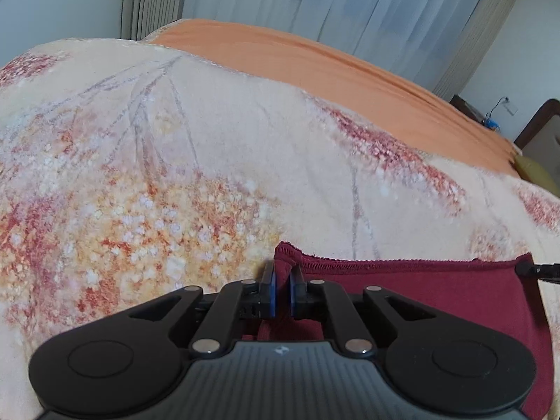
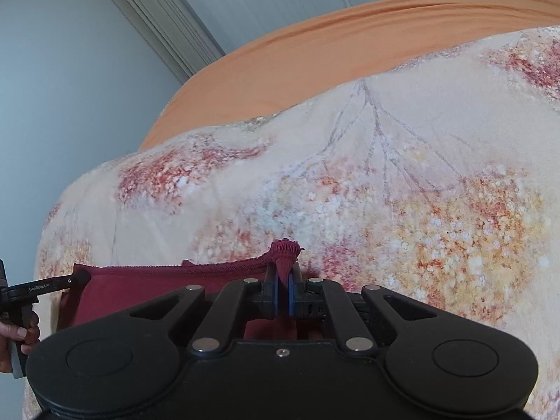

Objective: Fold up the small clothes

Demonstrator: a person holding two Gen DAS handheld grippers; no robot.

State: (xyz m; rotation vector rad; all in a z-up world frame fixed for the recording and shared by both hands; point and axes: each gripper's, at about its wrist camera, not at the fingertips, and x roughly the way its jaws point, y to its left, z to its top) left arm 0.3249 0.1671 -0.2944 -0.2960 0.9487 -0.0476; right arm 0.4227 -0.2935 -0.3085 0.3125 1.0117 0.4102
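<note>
A small maroon garment [image 1: 437,294] with a stitched hem hangs stretched between both grippers above a floral blanket [image 1: 175,161]. My left gripper [image 1: 282,273] is shut on the garment's left corner, cloth bunched between the blue pads. My right gripper [image 2: 283,276] is shut on the opposite corner of the garment [image 2: 147,290]. The right gripper's tip shows at the right edge of the left wrist view [image 1: 535,269]. The left gripper's finger shows at the left edge of the right wrist view [image 2: 52,285].
The cream blanket with red and orange flowers [image 2: 385,192] covers the bed. An orange sheet [image 1: 332,73] lies beyond it. Curtains [image 1: 350,7] hang behind. A dark wooden headboard [image 1: 539,122] and a yellow-green pillow [image 1: 535,171] stand at the far right.
</note>
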